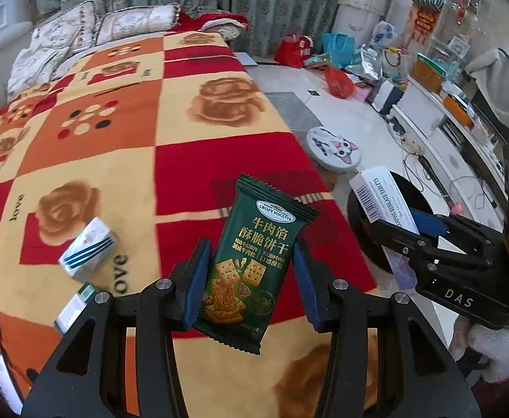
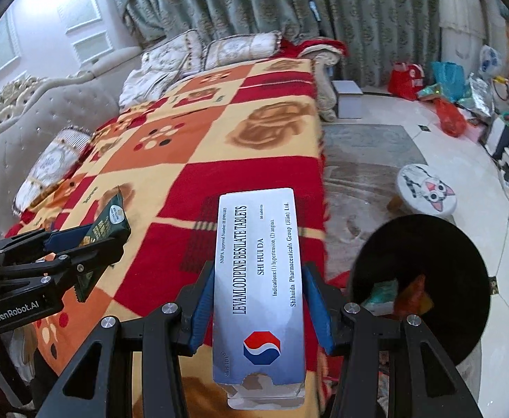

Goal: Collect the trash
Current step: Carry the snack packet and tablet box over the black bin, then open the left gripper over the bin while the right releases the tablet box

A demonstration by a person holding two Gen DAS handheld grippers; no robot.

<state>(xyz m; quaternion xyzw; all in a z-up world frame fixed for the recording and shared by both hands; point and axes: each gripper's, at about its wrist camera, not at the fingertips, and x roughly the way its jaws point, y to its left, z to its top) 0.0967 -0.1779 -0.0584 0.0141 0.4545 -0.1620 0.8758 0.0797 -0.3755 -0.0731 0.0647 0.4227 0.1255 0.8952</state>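
- The left gripper [image 1: 251, 278] held a dark green biscuit packet [image 1: 254, 268] upright between its blue pads [image 1: 197, 278], the fingers narrowed onto the packet's two long edges, above the foot of the bed.
- The right gripper [image 2: 258, 299] gripped a white tablet box [image 2: 258, 278] lengthwise, its pads [image 2: 319, 303] pressed against the box's long sides and the printed face turned up.
- A black bin [image 2: 418, 278] stood on the floor just beside the corner of the bed, to the right of the right gripper.
- Inside the bin lay a pale crumpled wrapper [image 2: 381, 296] and something orange [image 2: 415, 294]; what these were could not be told.
- In the left wrist view the tablet box [image 1: 383, 198] hung over the near rim of the bin [image 1: 359, 223].
- On the checked blanket [image 1: 191, 160] a small blue-and-white carton [image 1: 89, 249] was lying near the left gripper, with another small box [image 1: 76, 308] partly hidden behind its finger.
- A round stool with a cat face [image 2: 427, 188] stood on the floor beyond the bin.
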